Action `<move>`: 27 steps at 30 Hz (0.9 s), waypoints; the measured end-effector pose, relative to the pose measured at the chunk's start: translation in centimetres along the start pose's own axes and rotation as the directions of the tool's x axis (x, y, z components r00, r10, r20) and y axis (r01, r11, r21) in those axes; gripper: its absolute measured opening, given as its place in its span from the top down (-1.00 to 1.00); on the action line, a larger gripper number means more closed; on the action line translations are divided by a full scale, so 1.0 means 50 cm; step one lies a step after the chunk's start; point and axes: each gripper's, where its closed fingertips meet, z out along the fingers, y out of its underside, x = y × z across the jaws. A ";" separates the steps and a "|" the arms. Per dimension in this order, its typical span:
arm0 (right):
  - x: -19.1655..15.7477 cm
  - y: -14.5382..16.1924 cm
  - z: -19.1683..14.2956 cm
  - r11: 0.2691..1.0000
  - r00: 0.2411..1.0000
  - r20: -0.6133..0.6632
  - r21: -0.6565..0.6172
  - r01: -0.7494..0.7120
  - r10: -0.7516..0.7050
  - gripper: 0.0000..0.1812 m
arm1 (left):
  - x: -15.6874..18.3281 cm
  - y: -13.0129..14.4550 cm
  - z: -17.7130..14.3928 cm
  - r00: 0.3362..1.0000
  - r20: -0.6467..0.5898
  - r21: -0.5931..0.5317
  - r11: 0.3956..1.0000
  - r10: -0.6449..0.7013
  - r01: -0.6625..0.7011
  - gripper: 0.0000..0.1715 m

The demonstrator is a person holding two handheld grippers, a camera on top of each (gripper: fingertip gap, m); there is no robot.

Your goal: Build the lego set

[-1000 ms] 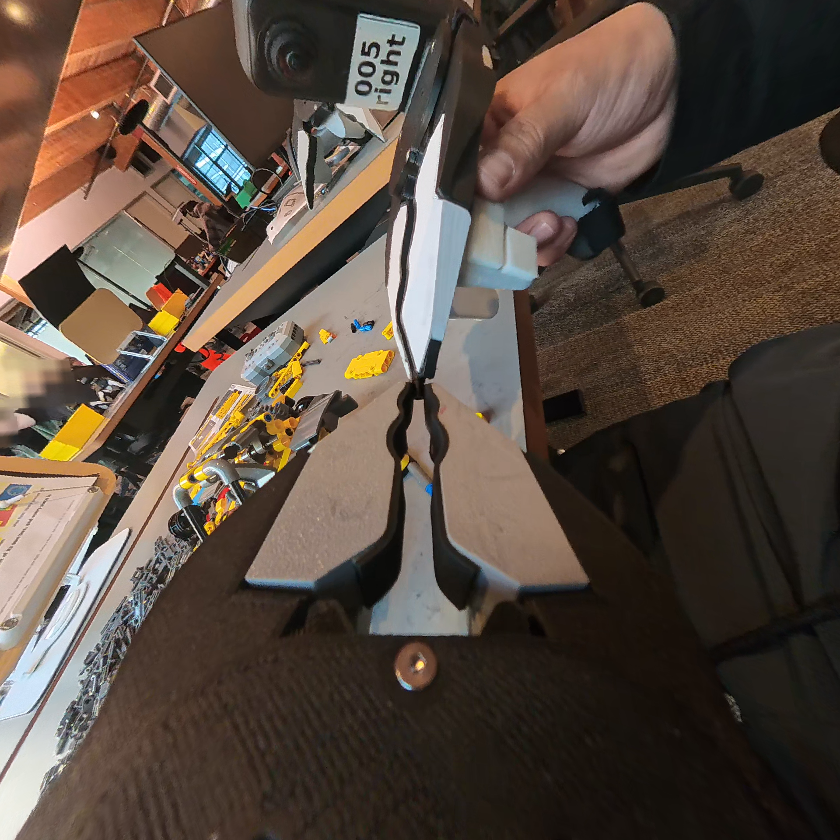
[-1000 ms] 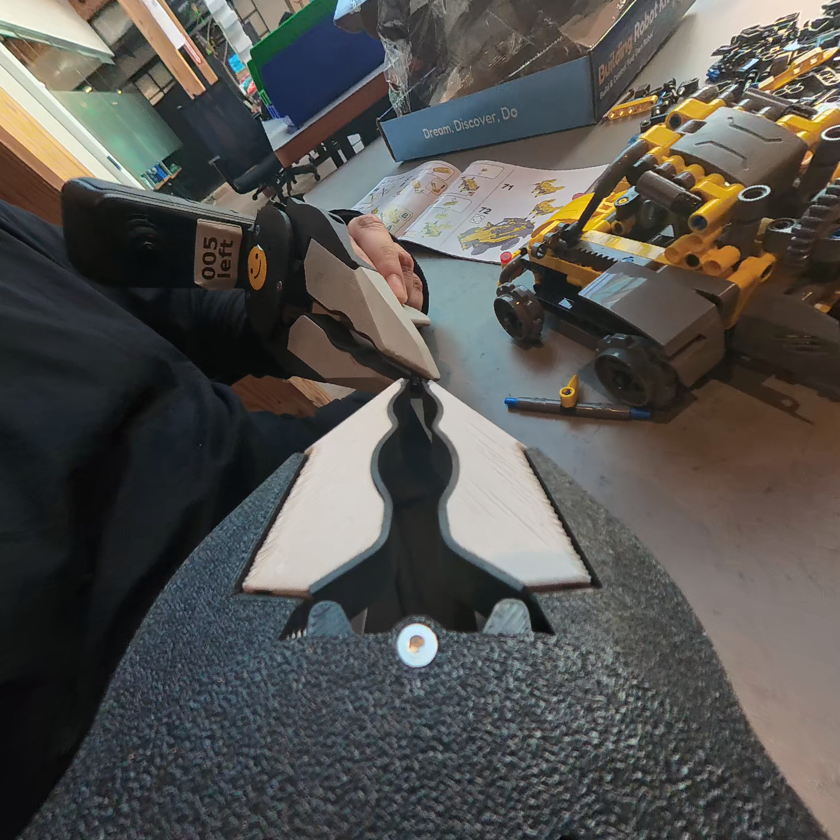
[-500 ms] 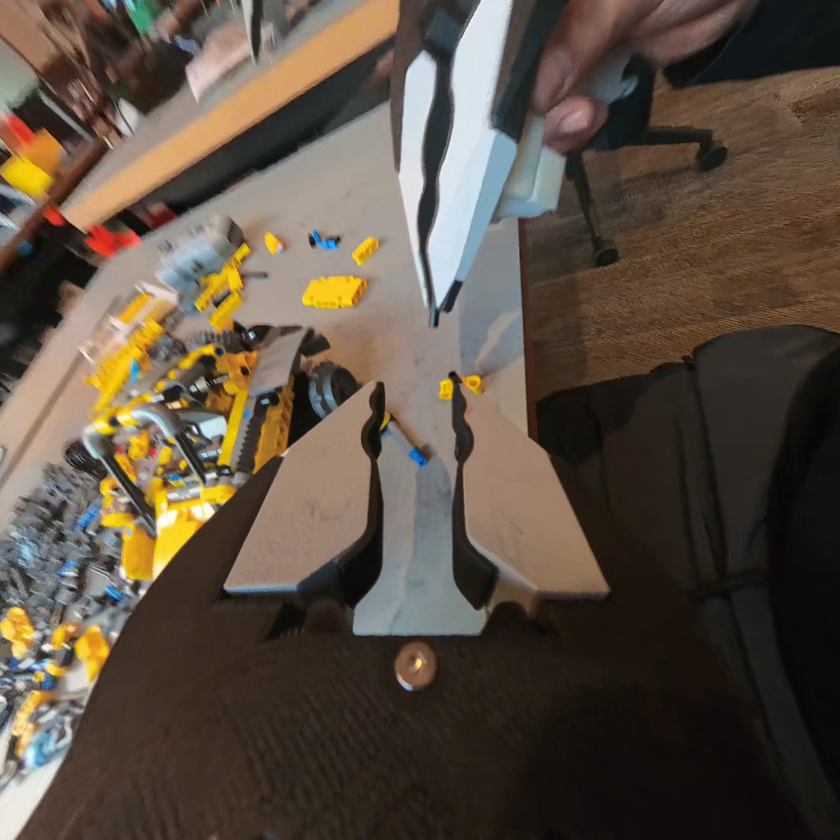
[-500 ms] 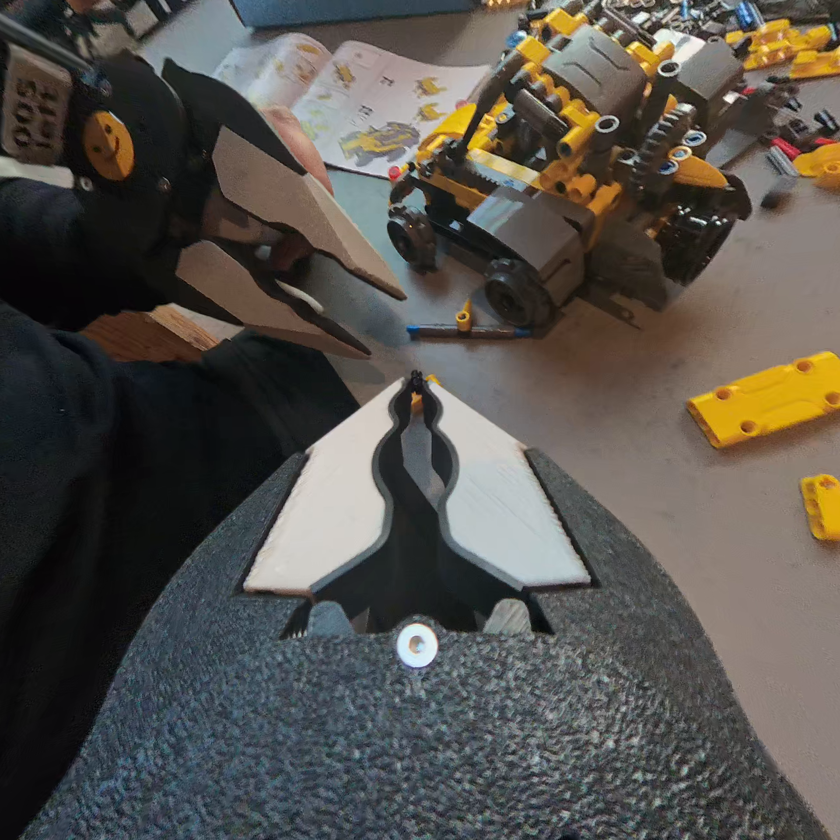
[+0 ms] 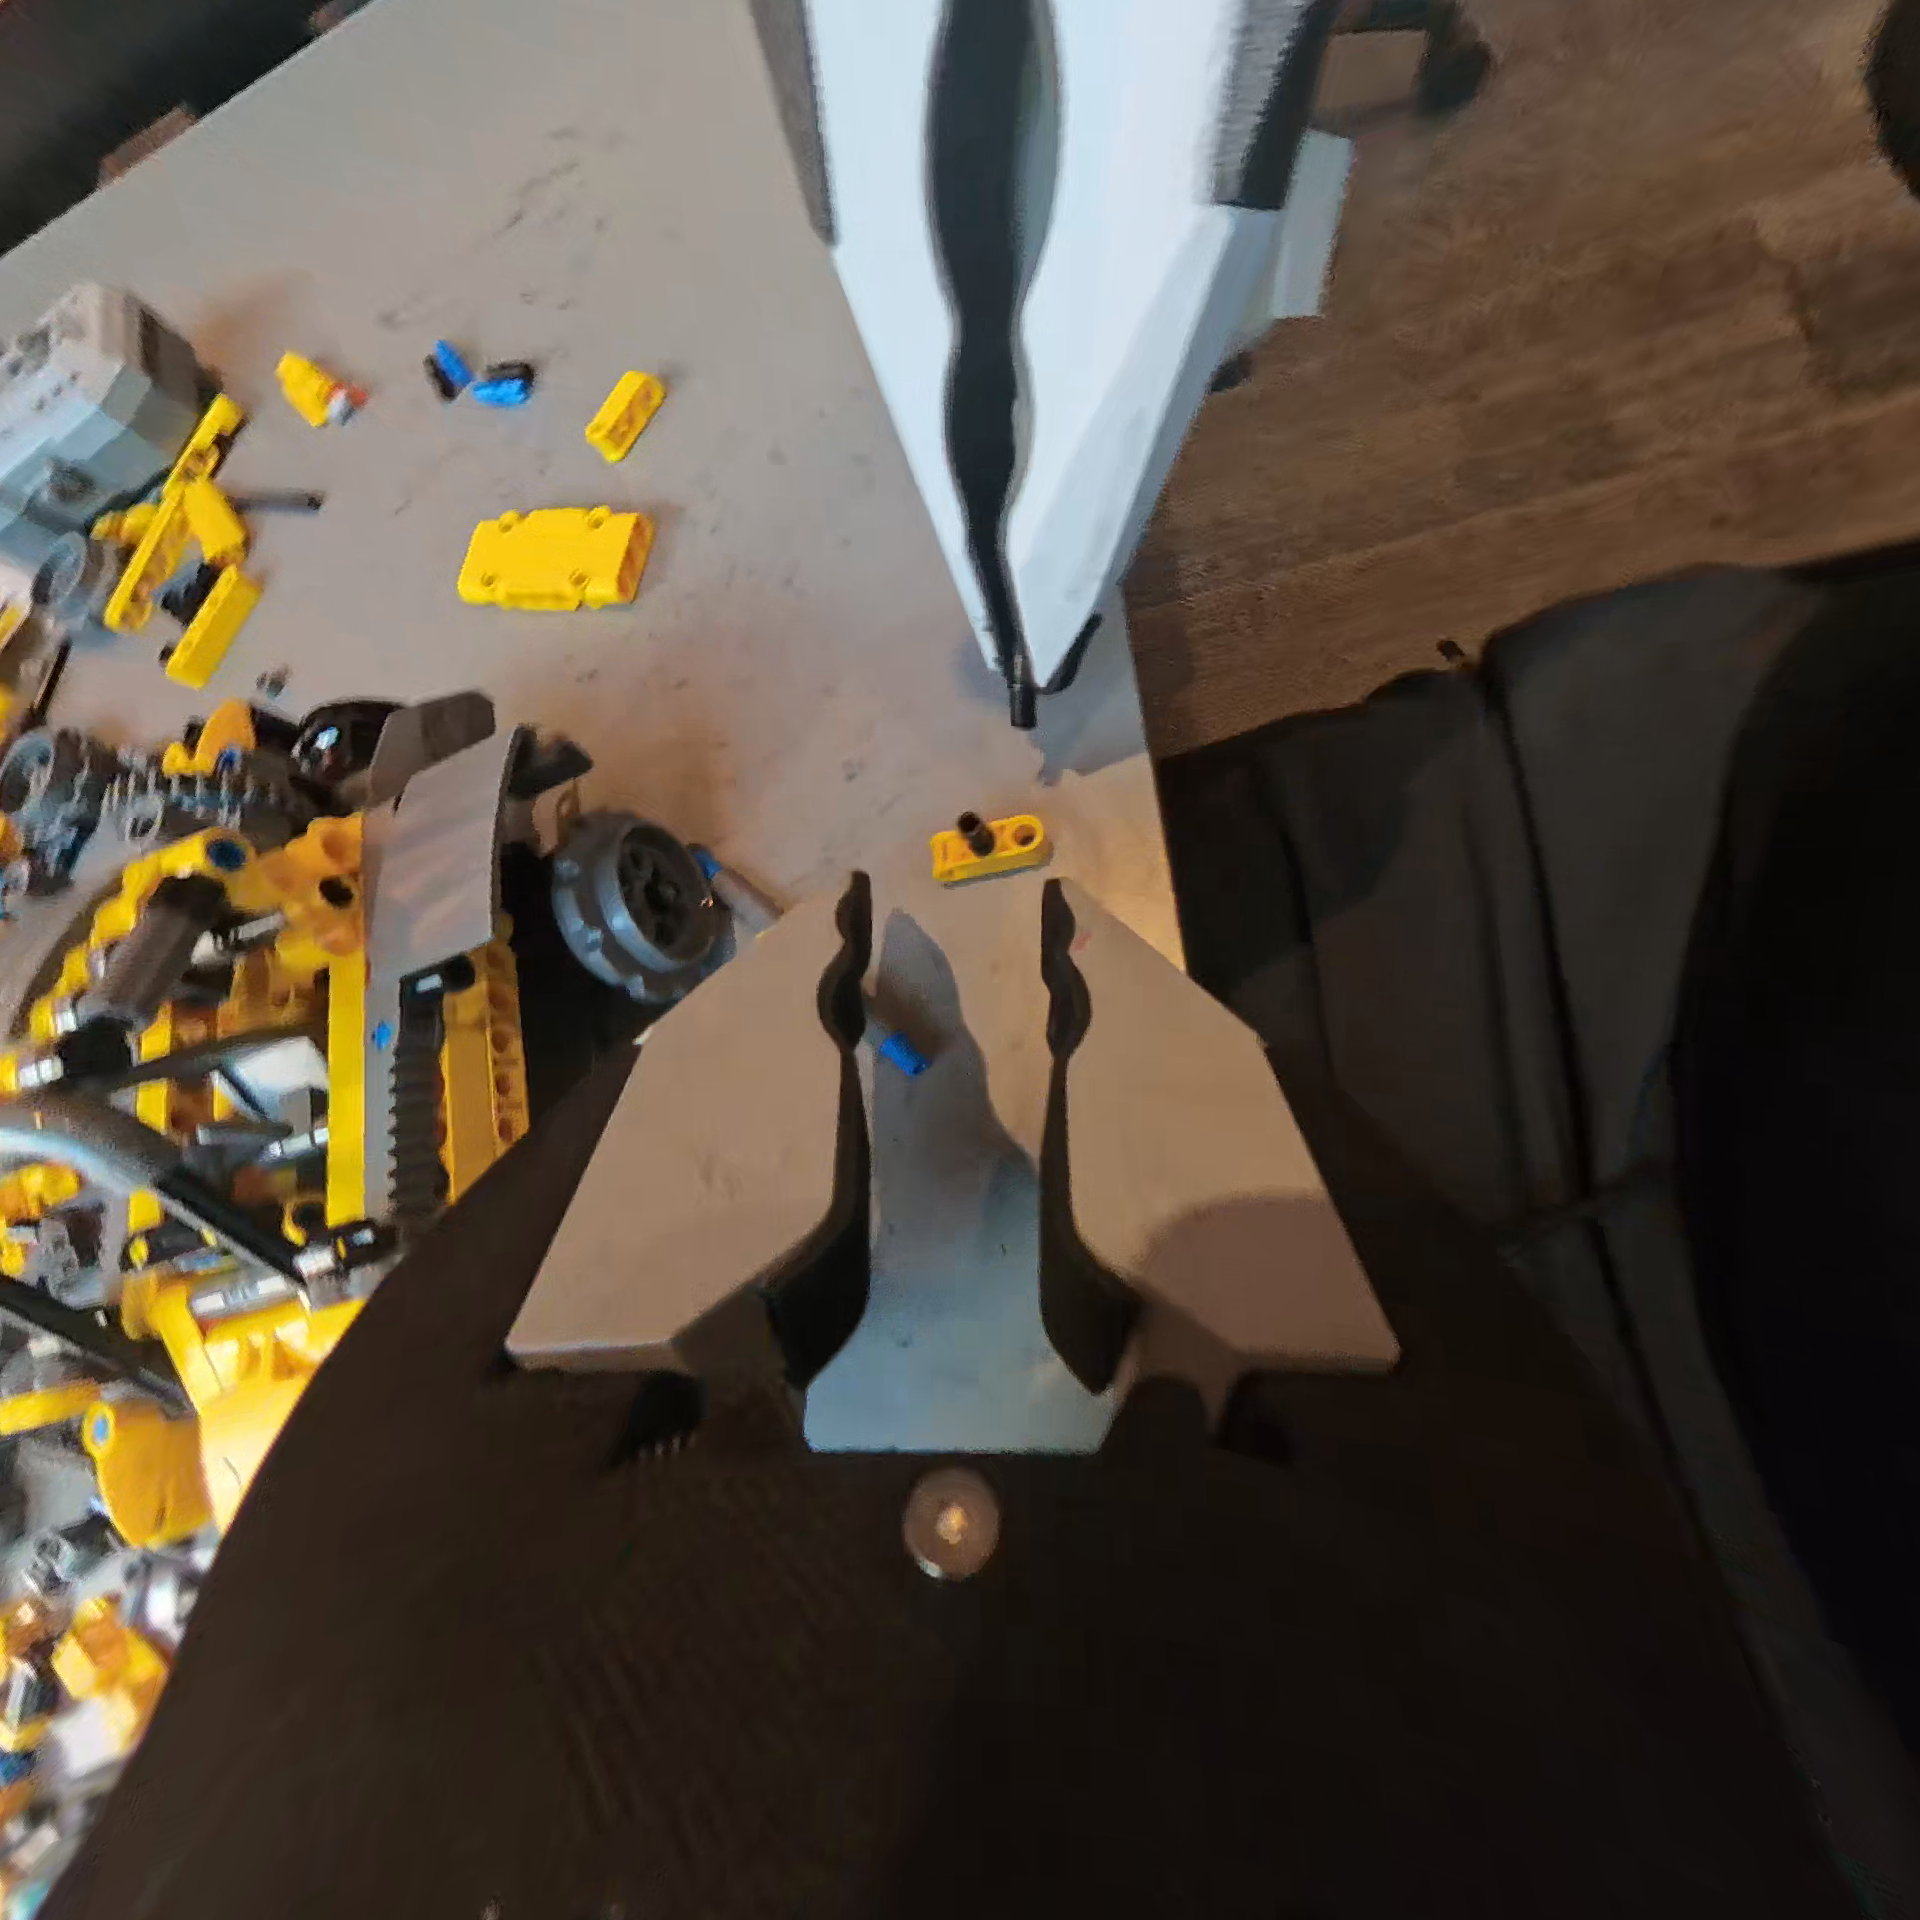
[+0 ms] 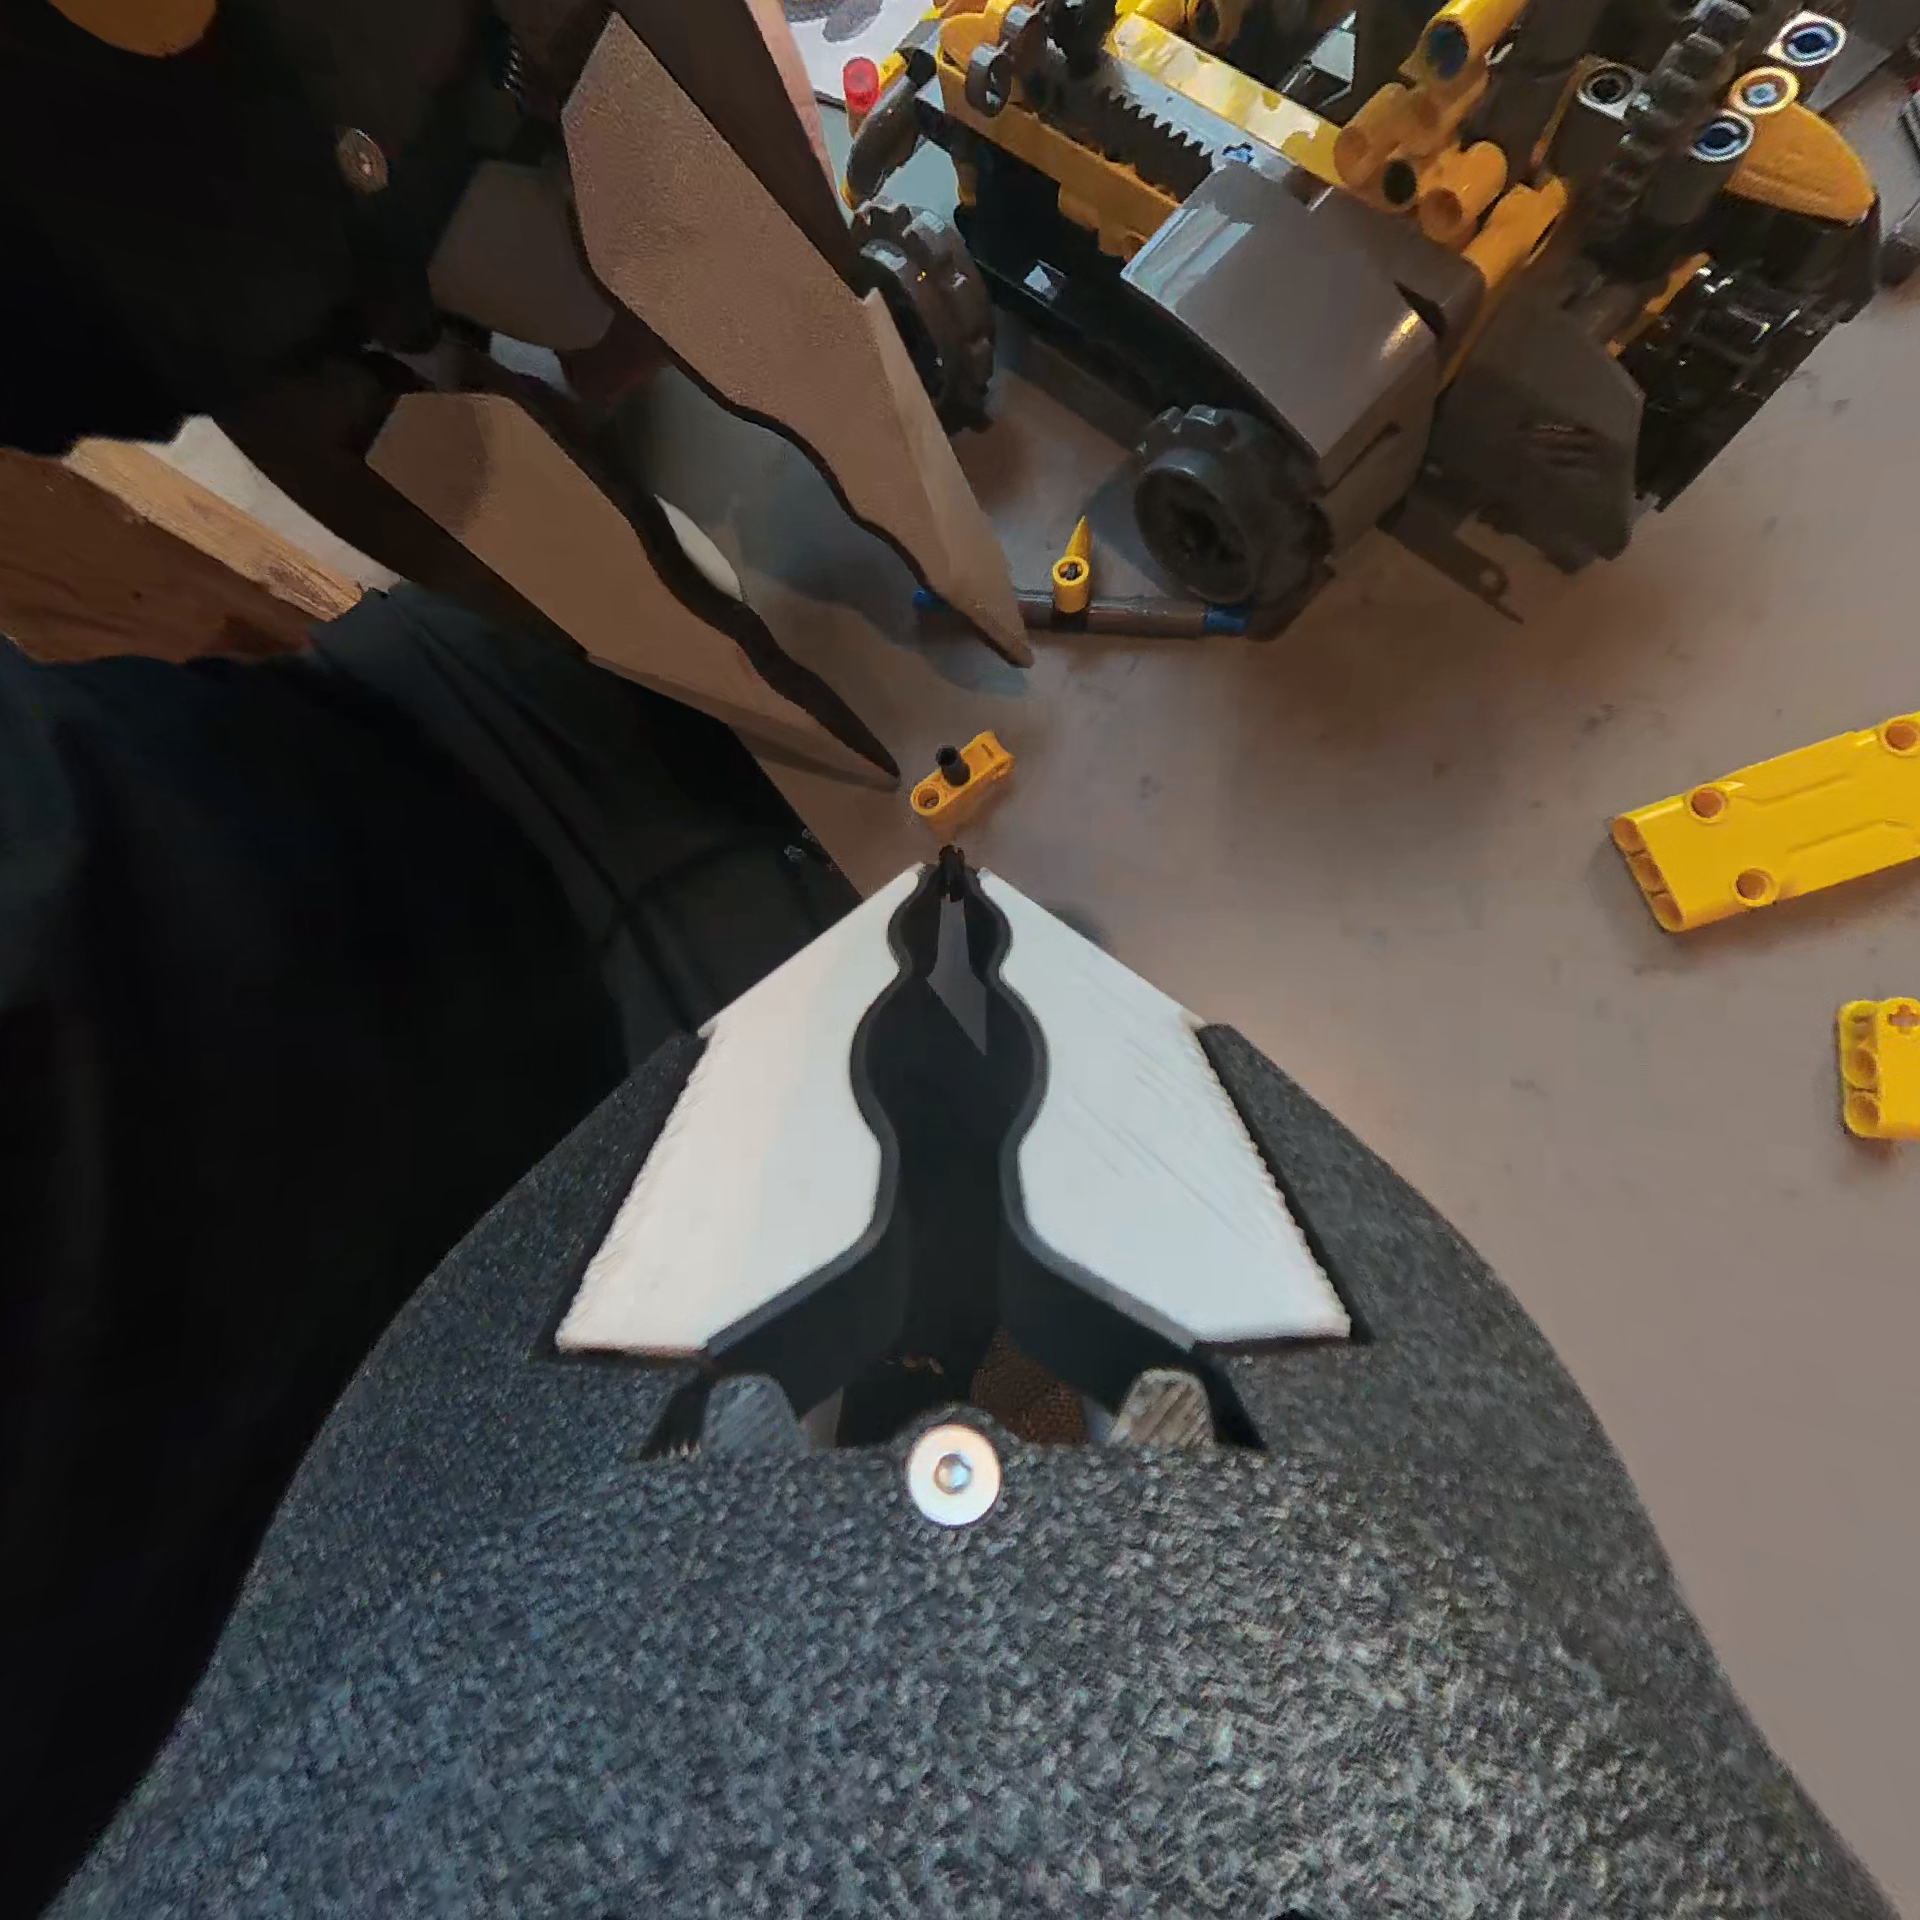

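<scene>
A small yellow connector piece (image 5: 987, 844) with a black pin standing in it lies on the grey table near the front edge. It also shows in the right wrist view (image 6: 961, 784). My left gripper (image 5: 954, 902) is open and empty, its tips just short of the piece, one on each side. My right gripper (image 6: 951, 873) is shut on a small black pin (image 6: 950, 860), held just above and behind the yellow piece. In the left wrist view the white right gripper (image 5: 1023, 696) points down at the table from above. The left gripper (image 6: 956, 717) shows open at upper left.
A yellow and grey toy vehicle (image 5: 312, 987) (image 6: 1351, 260) stands left of the grippers, with a grey axle (image 6: 1122, 613) beside its wheel. A yellow panel (image 5: 556, 556) (image 6: 1766, 821) and small loose pieces (image 5: 623, 400) lie farther off. The table edge (image 5: 1143, 727) and a person's dark trousers are close. Only a small space, under 4 cm, lies between the two pairs of fingers.
Both grippers have tilted down toward the table. My left gripper has opened, and the yellow piece now lies on the table. The right gripper has stayed shut.
</scene>
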 end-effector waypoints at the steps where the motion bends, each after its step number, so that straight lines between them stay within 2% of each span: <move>1: 0.000 0.003 -0.003 1.000 1.000 -0.002 -0.003 0.001 -0.001 0.95 | 0.004 -0.004 -0.002 0.999 -0.024 0.001 0.999 0.038 -0.038 0.66; 4: -0.003 0.010 -0.007 1.000 1.000 0.007 -0.004 -0.005 0.006 0.95 | -0.001 -0.018 -0.008 0.991 -0.073 0.015 0.994 0.110 -0.109 0.68; 8: -0.010 0.015 -0.009 1.000 0.999 0.037 0.004 -0.024 0.024 0.95 | 0.012 -0.027 0.001 0.972 -0.188 0.010 0.990 0.142 -0.143 0.67; 13: -0.011 0.017 -0.020 1.000 0.999 0.027 0.008 -0.020 0.020 0.95 | 0.018 -0.015 0.014 0.959 -0.194 -0.030 0.975 0.209 -0.218 0.70; 22: -0.020 0.017 -0.019 1.000 0.999 0.032 0.028 -0.007 0.006 0.95 | 0.016 -0.015 0.022 0.969 -0.207 -0.012 0.990 0.134 -0.140 0.84; 27: -0.011 0.020 -0.016 1.000 1.000 0.025 0.022 -0.013 0.013 0.95 | 0.014 -0.032 0.042 0.990 -0.138 0.001 1.000 -0.007 0.007 0.88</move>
